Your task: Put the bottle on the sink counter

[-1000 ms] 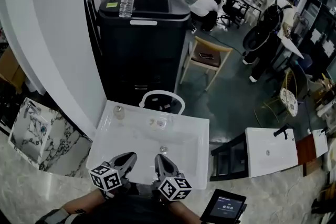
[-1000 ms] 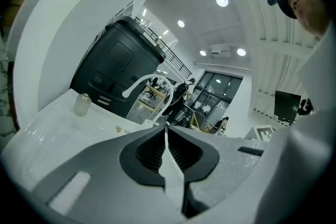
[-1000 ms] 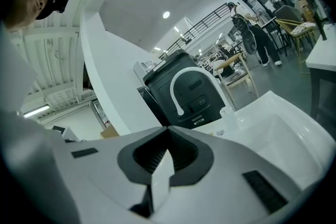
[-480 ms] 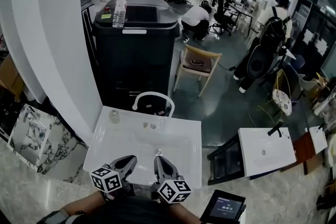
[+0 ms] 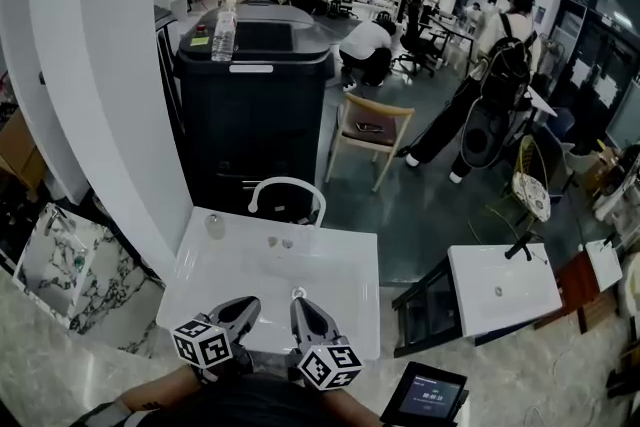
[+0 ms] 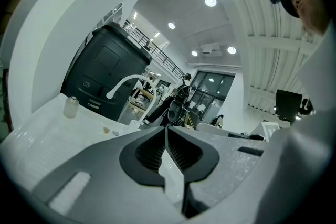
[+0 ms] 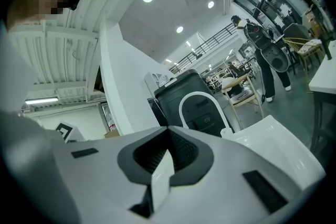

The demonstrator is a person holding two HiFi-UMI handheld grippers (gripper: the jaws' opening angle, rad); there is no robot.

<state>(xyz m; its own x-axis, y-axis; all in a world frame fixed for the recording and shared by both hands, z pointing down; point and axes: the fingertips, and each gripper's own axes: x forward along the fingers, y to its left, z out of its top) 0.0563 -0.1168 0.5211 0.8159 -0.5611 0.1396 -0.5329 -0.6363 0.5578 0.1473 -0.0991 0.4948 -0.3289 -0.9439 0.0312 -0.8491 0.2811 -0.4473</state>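
Note:
A clear plastic bottle (image 5: 224, 33) stands upright on top of a tall black machine (image 5: 255, 105), far beyond the white sink counter (image 5: 345, 315). Both grippers hover side by side over the sink's near edge, far from that bottle. My left gripper (image 5: 248, 303) is shut with nothing in it; in the left gripper view its jaws (image 6: 165, 128) meet at the tips. My right gripper (image 5: 298, 305) is shut and empty too, jaws together (image 7: 168, 131). A small pale bottle (image 5: 214, 226) sits at the sink counter's back left corner (image 6: 70, 106).
A white arched faucet (image 5: 286, 187) rises at the sink's back edge. A white wall (image 5: 110, 115) runs along the left. A wooden chair (image 5: 368, 133) stands right of the black machine. A second white basin (image 5: 500, 290) and a tablet (image 5: 428, 393) lie to the right. People stand farther back.
The head view has shifted a little, so the black machine sits higher and farther left. A person with a backpack has walked left. Both grippers stay shut at the sink's near edge.

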